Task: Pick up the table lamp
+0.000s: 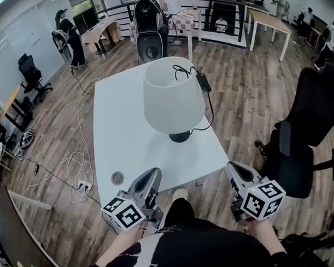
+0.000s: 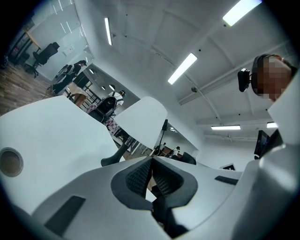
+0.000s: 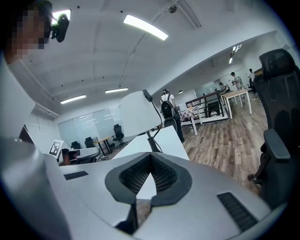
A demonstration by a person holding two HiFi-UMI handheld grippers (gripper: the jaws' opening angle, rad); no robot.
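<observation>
Table lamp stands upright on the white table, at twelve o'clock from the person. The left gripper sits at seven o'clock of the lamp and the right gripper at five. Both are well apart from it, jaws pressed together on nothing.

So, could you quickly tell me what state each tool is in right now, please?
Left tool: closed, holding nothing.
Right tool: closed, holding nothing.
</observation>
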